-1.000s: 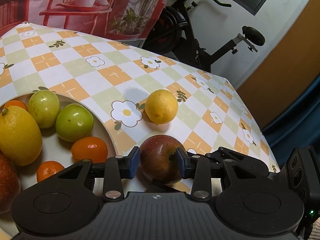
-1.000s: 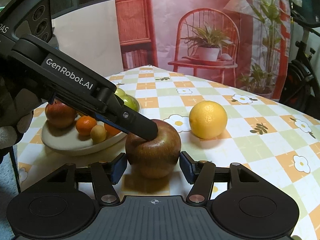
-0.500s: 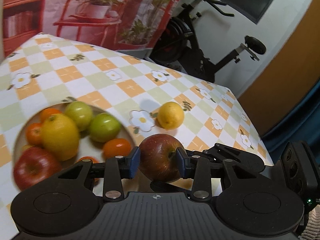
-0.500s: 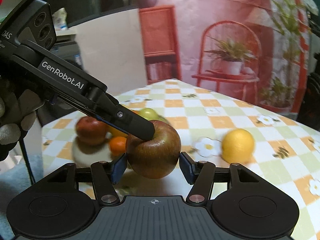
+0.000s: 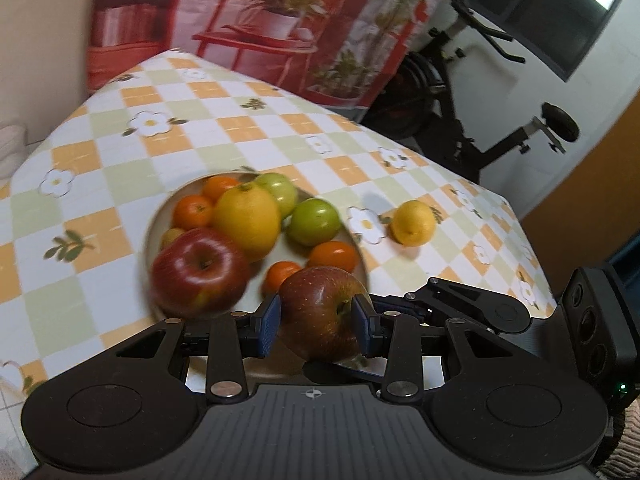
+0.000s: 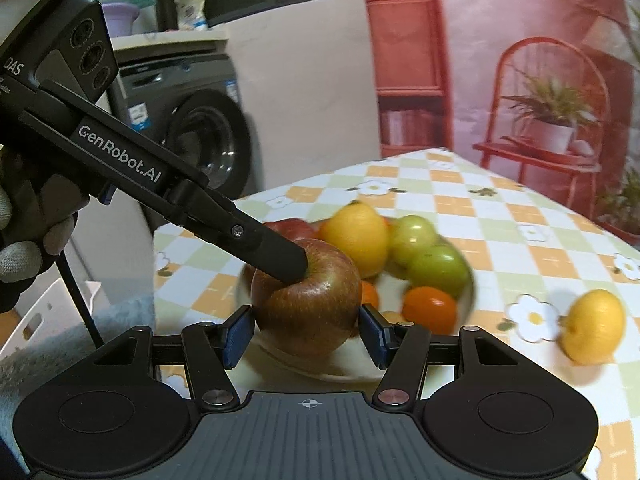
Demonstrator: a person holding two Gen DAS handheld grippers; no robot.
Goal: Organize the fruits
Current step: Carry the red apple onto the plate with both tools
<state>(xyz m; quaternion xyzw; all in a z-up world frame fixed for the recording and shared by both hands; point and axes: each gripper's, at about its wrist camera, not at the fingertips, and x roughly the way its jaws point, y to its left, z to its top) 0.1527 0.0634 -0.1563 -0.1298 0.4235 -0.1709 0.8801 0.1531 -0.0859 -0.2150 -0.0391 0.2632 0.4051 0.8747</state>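
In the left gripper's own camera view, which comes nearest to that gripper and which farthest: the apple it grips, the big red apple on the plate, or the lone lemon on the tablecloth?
1. Gripped apple, right between the left gripper pads.
2. Red apple, on the plate's near left side.
3. Lone lemon, off the plate, farther back to the right on the tablecloth.

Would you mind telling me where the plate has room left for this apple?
The plate is crowded at its far side and left. Bare patch: near side, between the red apple and the small oranges, below the held apple. Cloth around the lemon is bare.
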